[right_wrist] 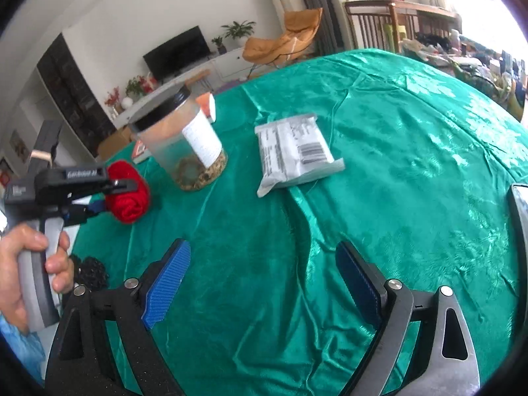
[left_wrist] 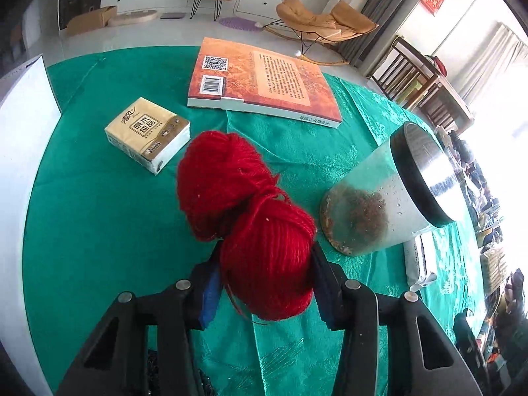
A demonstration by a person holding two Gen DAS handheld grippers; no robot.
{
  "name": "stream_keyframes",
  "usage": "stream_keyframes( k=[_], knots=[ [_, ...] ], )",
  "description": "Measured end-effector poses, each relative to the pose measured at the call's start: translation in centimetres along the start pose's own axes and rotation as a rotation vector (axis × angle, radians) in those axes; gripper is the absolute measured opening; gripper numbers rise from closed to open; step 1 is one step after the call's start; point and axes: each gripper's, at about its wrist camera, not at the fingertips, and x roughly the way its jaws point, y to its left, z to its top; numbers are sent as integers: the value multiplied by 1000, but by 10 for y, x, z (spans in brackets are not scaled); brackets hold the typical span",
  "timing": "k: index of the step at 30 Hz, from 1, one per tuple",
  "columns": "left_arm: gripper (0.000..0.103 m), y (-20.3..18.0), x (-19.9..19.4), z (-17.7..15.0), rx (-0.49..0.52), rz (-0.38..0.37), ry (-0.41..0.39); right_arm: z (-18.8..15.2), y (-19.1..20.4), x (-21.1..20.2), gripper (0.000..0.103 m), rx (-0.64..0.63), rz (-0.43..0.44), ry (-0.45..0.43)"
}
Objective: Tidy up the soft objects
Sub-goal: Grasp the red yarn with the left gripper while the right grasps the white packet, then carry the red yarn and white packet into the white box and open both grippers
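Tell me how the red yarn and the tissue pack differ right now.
The red yarn is a rounded, fuzzy skein pinched in the left gripper; the tissue pack is a flat, boxy, beige wrapped packet lying free on the green tablecloth. Both are soft things over the same cloth.

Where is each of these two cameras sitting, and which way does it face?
Left wrist view: on the left hand-held gripper, looking down its fingers at the red yarn it clamps, with tissue pack and book beyond.
Right wrist view: on the right hand-held gripper, open over the green tablecloth, facing a grey packet; the person's left hand shows.
Shared: yarn, lidded jar, tablecloth.
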Motion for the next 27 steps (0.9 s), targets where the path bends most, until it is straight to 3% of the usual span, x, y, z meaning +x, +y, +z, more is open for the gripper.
stream_keyframes(
  k=[2, 5, 10, 11, 12, 13, 16, 21, 24, 27],
  knots=[
    [47, 4, -7, 3, 3, -4, 8, 38, -13, 9, 92, 33, -39, 6],
    [47, 4, -20, 7, 26, -10, 19, 86, -11, 60, 92, -18, -46, 190],
    [47, 1, -39, 10, 68, -17, 17, 94, 28, 133, 90, -256, -185, 395],
    [47, 2, -43, 10, 72, -19, 14, 91, 32, 139, 83, -291, -223, 412],
    [47, 3, -46, 10, 80, -20, 9, 91, 32, 140, 70, -300, -242, 402],
    [47, 2, -51, 10, 91, -20, 2, 94, 30, 139, 65, -296, -238, 385],
    [47, 4, -65, 9, 94, -49, -24, 109, 23, 122, 64, -248, -215, 336],
    [47, 8, -97, 5, 56, -133, -51, 153, 41, 64, 64, -240, -195, 129],
    [47, 18, -128, -3, 56, -151, -83, 172, 79, 30, 64, -272, -113, 80],
    [47, 42, -167, -21, 56, -137, -118, 160, 140, -1, 64, -354, 4, 81]
  ],
)
